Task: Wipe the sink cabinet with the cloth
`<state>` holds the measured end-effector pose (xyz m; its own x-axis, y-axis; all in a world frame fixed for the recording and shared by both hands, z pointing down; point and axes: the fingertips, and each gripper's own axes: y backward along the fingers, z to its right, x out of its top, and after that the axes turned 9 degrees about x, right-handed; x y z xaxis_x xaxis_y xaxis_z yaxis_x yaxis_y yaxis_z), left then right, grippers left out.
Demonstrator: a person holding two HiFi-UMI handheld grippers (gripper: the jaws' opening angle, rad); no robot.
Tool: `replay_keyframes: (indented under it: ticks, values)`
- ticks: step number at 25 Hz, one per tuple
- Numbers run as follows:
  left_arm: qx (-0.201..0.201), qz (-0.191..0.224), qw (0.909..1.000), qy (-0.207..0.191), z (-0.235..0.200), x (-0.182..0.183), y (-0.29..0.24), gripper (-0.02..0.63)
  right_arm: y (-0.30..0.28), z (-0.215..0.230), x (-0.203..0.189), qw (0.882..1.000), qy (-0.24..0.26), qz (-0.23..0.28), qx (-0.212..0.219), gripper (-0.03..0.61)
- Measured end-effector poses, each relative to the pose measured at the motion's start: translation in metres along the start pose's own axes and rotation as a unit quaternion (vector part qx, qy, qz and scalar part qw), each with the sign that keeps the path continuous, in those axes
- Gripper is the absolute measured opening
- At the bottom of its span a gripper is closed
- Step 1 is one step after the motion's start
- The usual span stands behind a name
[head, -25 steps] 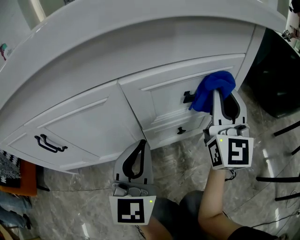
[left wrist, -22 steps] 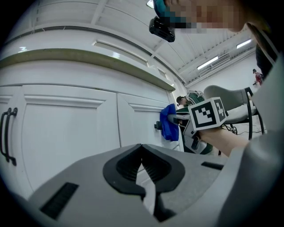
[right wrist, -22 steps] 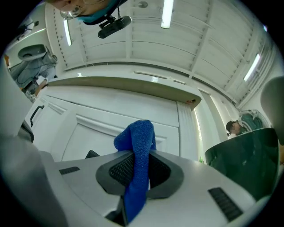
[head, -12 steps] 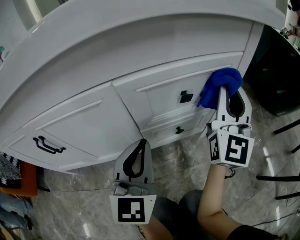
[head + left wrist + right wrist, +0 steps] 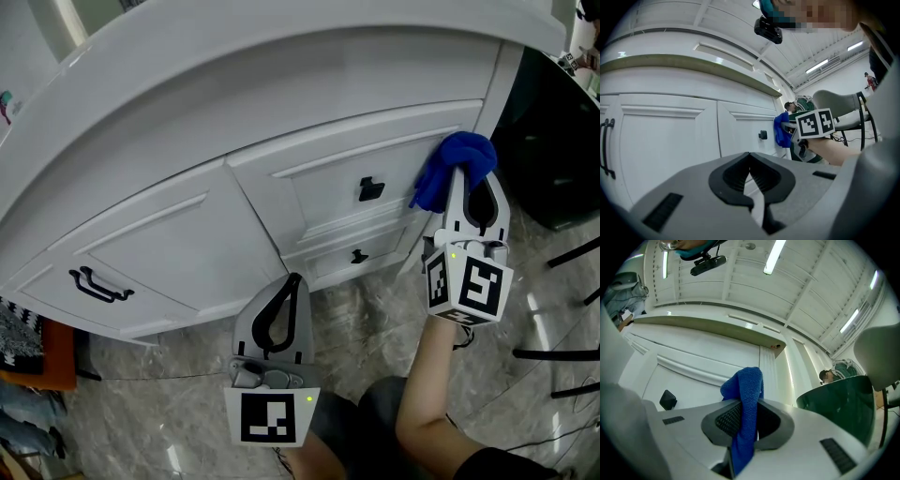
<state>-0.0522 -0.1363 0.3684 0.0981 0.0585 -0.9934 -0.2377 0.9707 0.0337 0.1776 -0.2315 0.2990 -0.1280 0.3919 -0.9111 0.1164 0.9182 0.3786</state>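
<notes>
Sweeping right past the black square knob (image 5: 370, 188), the right claw (image 5: 466, 185), clamped on the blue terry cloth (image 5: 457, 164), reaches the drawer edge of the white panelled sink cabinet (image 5: 187, 246), so this stroke looks complete. The left claw (image 5: 293, 280) is closed and empty.

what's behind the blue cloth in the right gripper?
White upper drawer front, at its right end beside the corner post. The patch right behind the cloth is covered. The knob shows left of it.
</notes>
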Motion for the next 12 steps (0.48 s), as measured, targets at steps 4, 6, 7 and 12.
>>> replay_keyframes:
  ticks: [4,6,7,12]
  values:
    - [-0.003,-0.002,1.0,-0.003,0.001,0.002,0.004,0.005,0.014,0.0,0.017,0.999,-0.037,0.03,0.008,0.058]
    - [0.002,0.0,1.0,-0.002,-0.003,0.003,0.005,0.005,0.019,-0.016,0.027,0.997,-0.052,0.03,0.037,0.058]
    - [0.004,0.001,1.0,0.0,-0.004,0.003,0.005,0.005,0.022,-0.027,0.031,0.997,-0.052,0.029,0.058,0.058]
    - [0.007,-0.002,0.9999,0.01,-0.012,0.0,0.009,0.005,0.045,-0.073,0.03,0.989,-0.029,0.001,0.143,0.058]
